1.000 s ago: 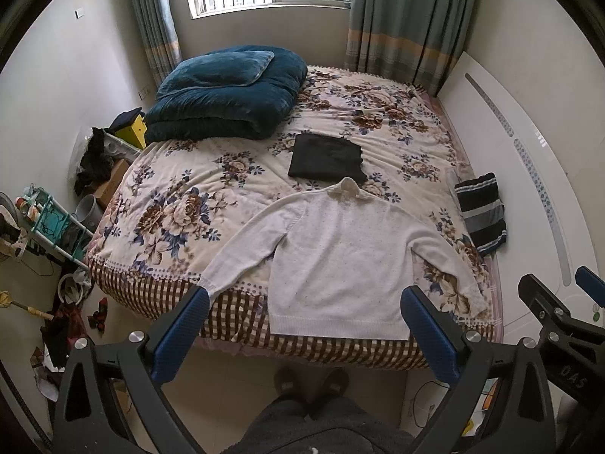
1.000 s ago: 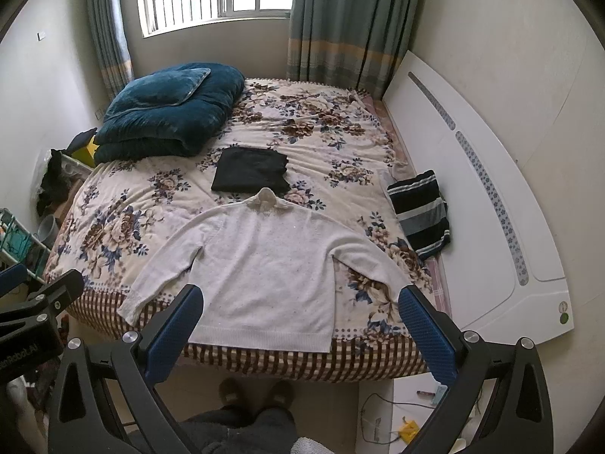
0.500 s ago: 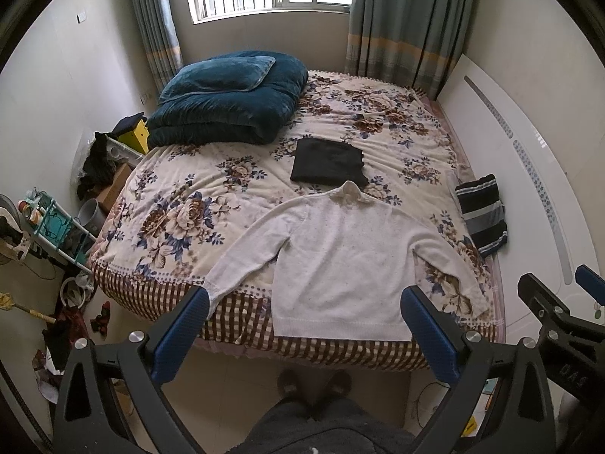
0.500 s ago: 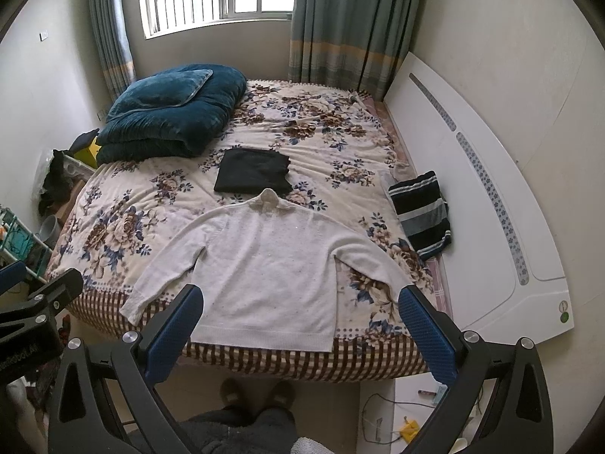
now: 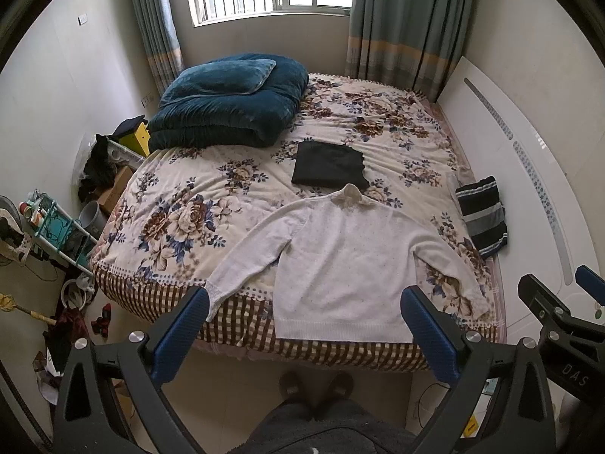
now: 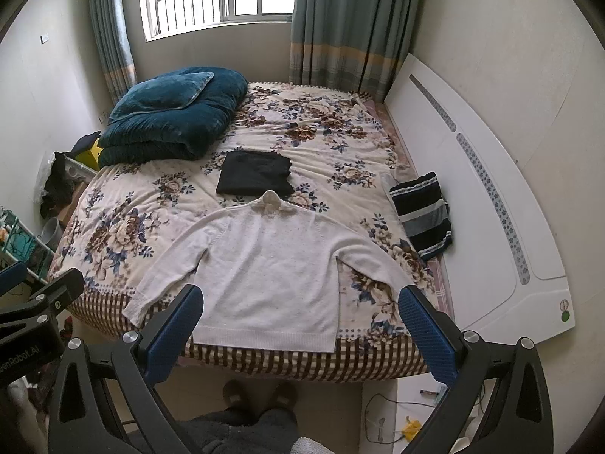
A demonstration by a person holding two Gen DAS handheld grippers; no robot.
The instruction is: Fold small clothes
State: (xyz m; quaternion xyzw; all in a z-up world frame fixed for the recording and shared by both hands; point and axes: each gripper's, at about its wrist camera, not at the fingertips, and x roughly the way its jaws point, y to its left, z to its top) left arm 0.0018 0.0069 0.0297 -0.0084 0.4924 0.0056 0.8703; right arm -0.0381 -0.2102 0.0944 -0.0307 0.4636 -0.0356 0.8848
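A white long-sleeved sweater (image 5: 340, 261) lies spread flat on the floral bedspread (image 5: 211, 208), collar away from me, hem hanging over the bed's near edge. It also shows in the right wrist view (image 6: 264, 272). My left gripper (image 5: 302, 325) is open and empty, held in the air in front of the hem, not touching it. My right gripper (image 6: 298, 325) is open and empty too, at the same height before the hem. A folded black garment (image 5: 329, 164) lies just beyond the collar. A folded striped garment (image 5: 482, 215) lies at the bed's right edge.
A blue folded quilt with a pillow (image 5: 227, 102) sits at the bed's far left. A white headboard (image 5: 529, 174) runs along the right. Cluttered shelves and boxes (image 5: 56, 227) stand on the floor to the left. The person's feet (image 5: 314, 382) stand at the bed's foot.
Both grippers have drawn back slightly from the bed, so the bed and sweater appear a little farther and higher in view. Nothing on the bed has moved.
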